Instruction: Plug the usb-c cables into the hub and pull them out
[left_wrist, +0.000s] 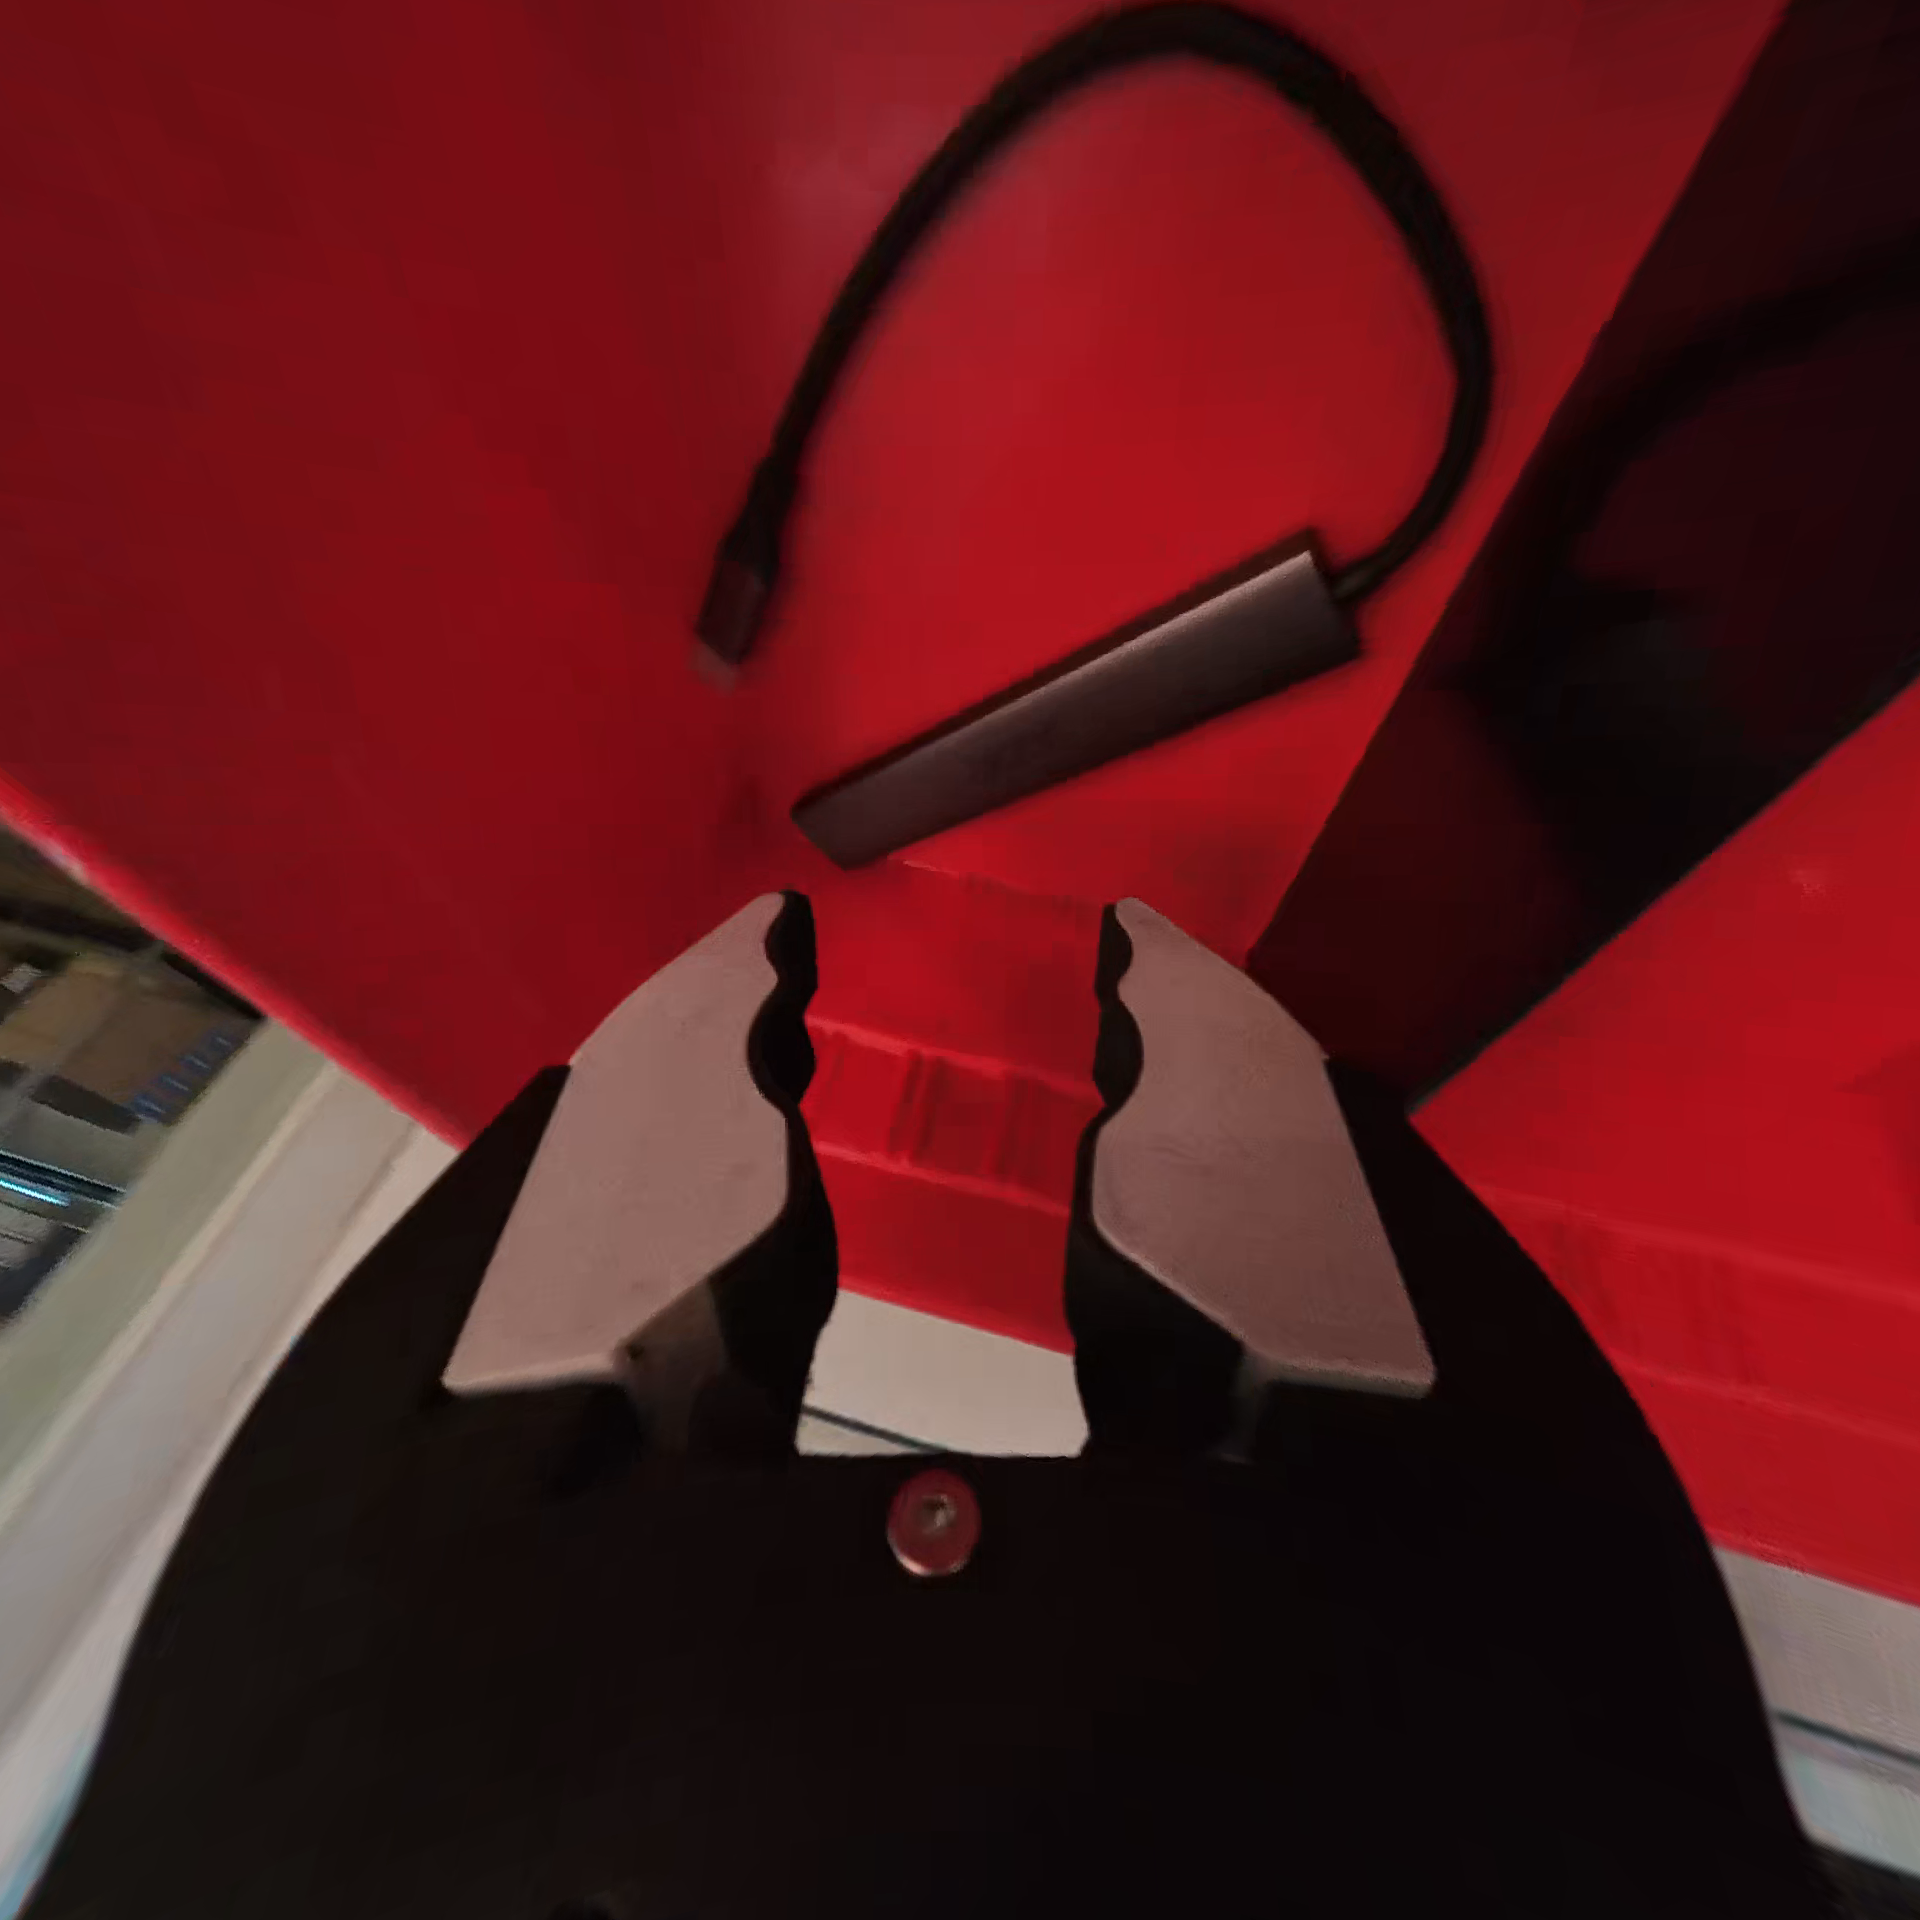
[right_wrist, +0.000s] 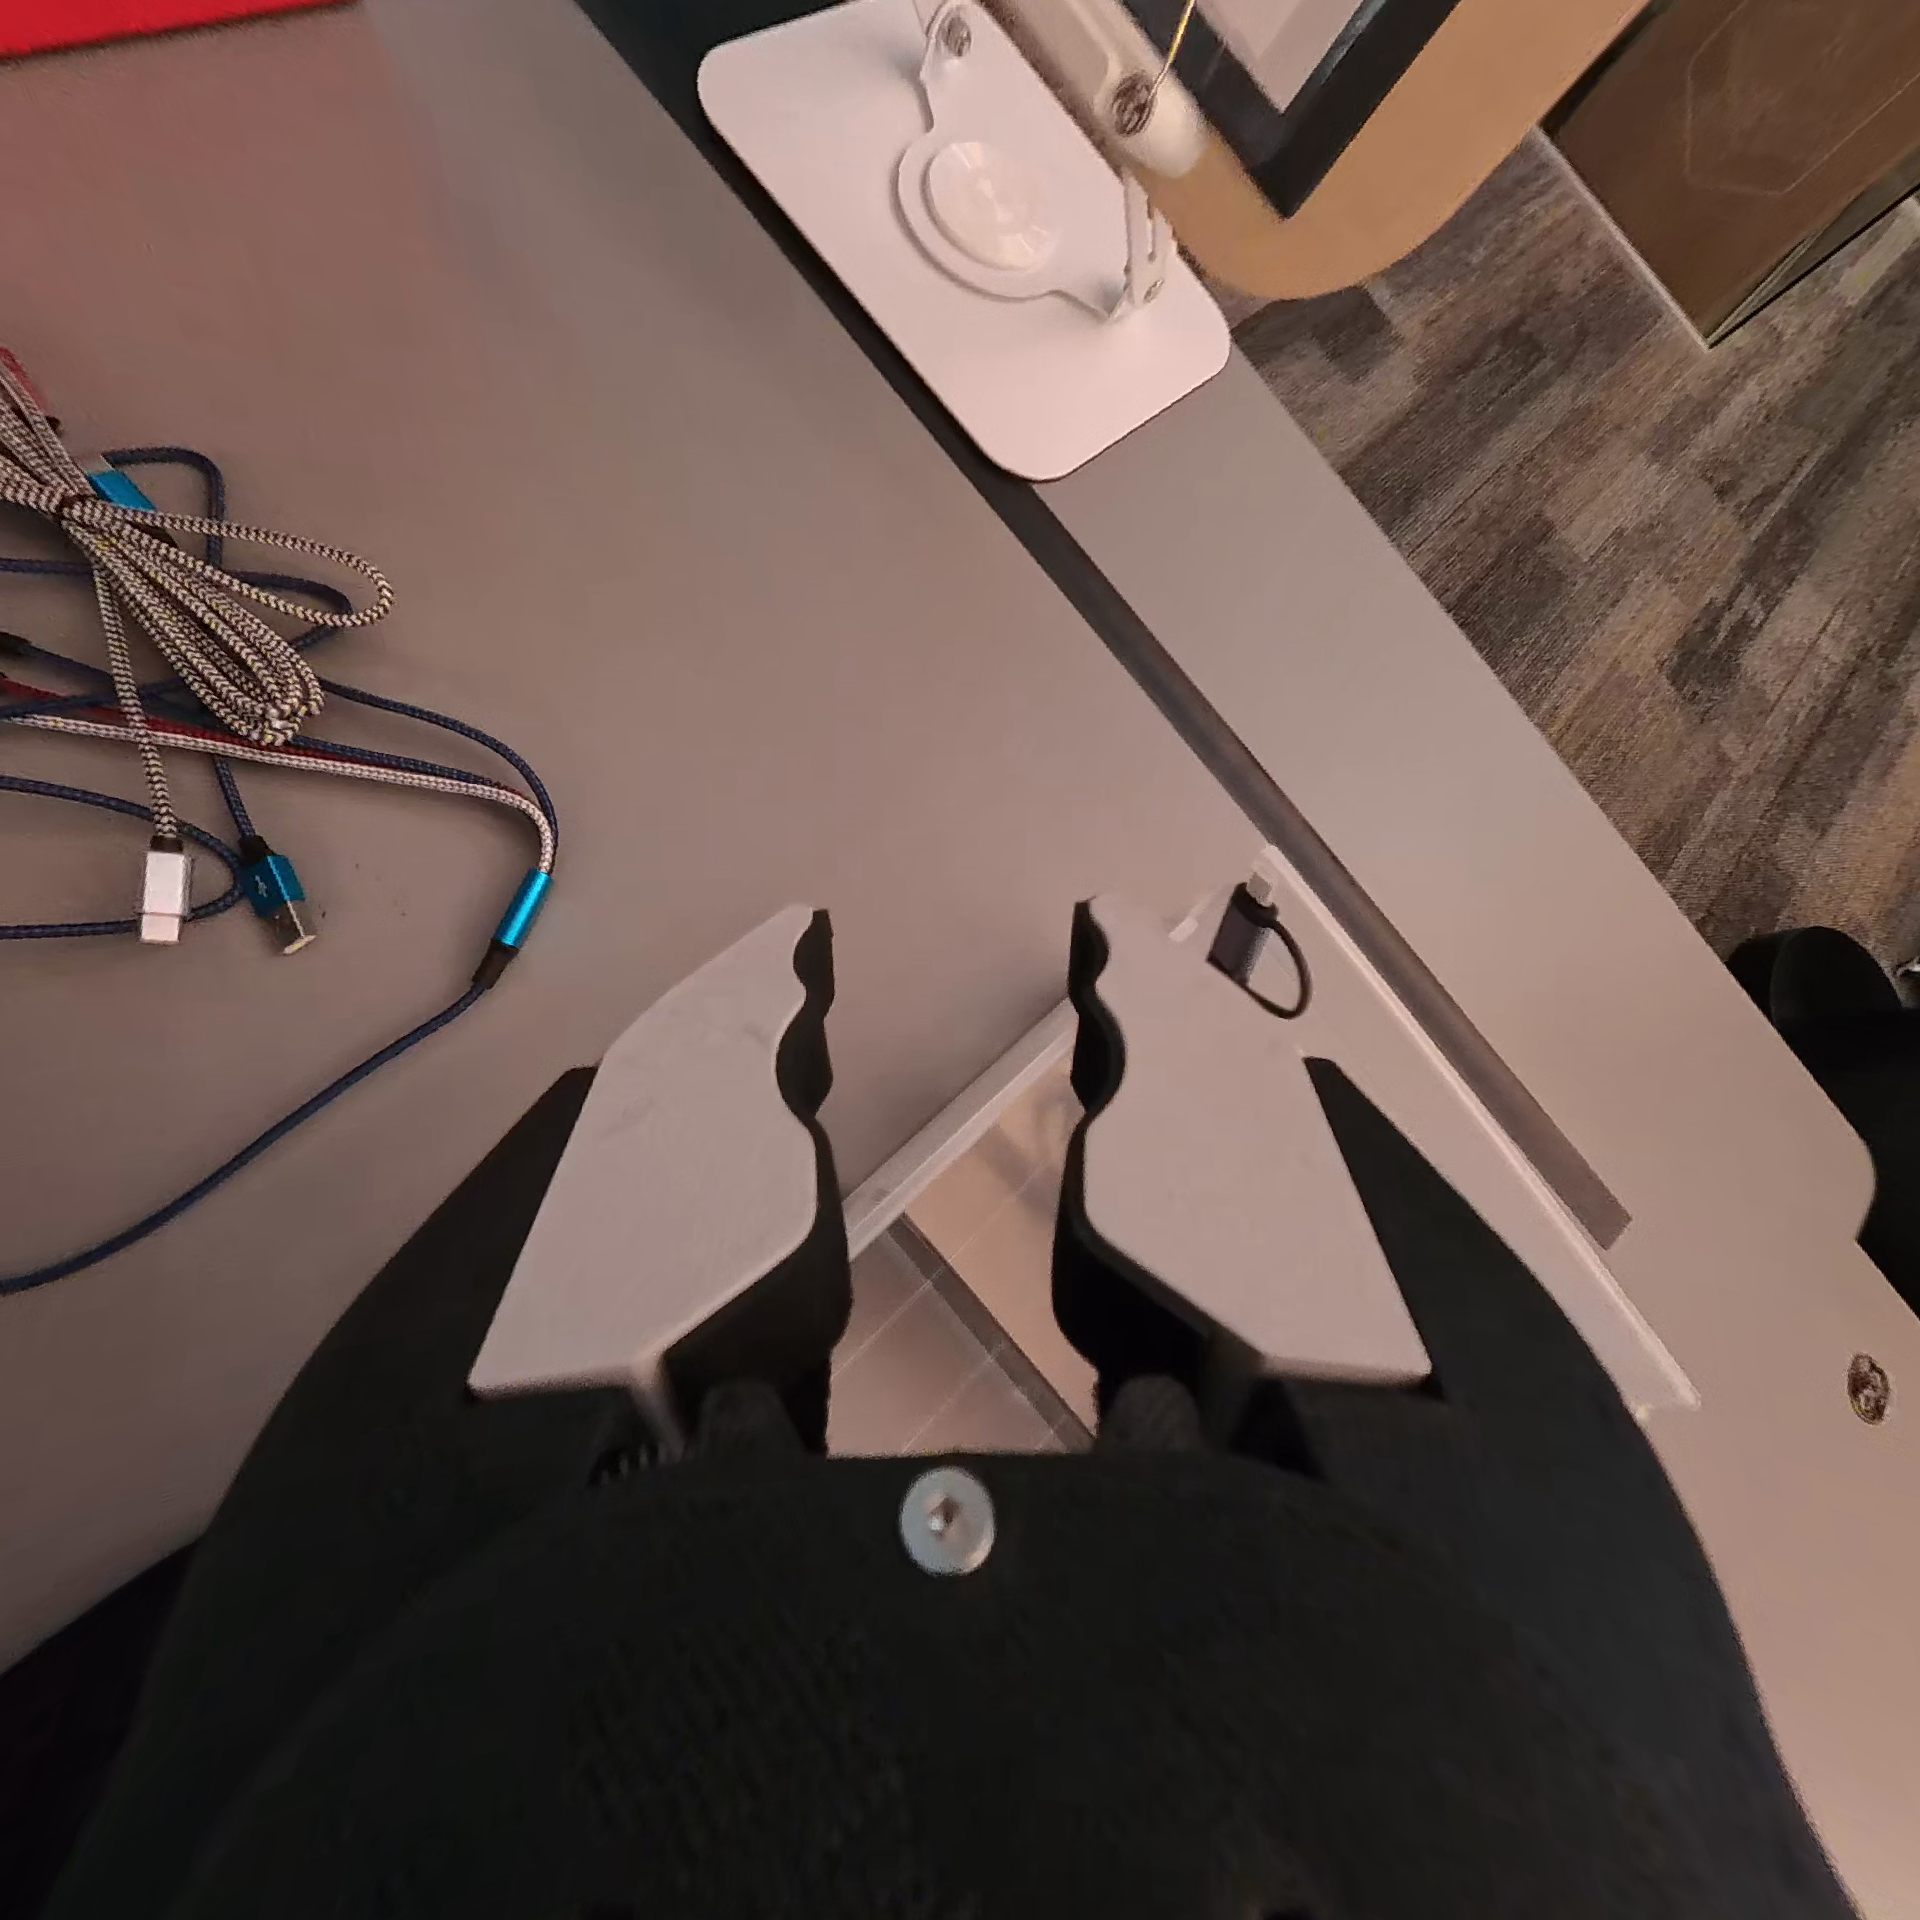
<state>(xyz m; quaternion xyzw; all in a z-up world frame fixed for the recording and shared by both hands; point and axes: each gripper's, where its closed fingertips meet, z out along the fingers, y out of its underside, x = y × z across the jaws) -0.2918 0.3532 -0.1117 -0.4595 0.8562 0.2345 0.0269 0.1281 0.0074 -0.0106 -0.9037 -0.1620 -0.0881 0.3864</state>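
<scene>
The left hand-held gripper (left_wrist: 954, 904) hangs with its jaws spread and empty. Just ahead of its tips, the grey hub (left_wrist: 1081, 717) lies slantwise on a red mat (left_wrist: 416, 436), its black braided lead (left_wrist: 1143, 114) arching away beyond it. The right hand-held gripper (right_wrist: 951, 914) is likewise spread and holds nothing above the grey counter (right_wrist: 675, 520). A tangle of braided cables (right_wrist: 229, 665) lies off to its left, well apart from it.

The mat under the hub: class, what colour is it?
Red. The mat shows best in the left wrist view, with the grey hub lying on it.
</scene>
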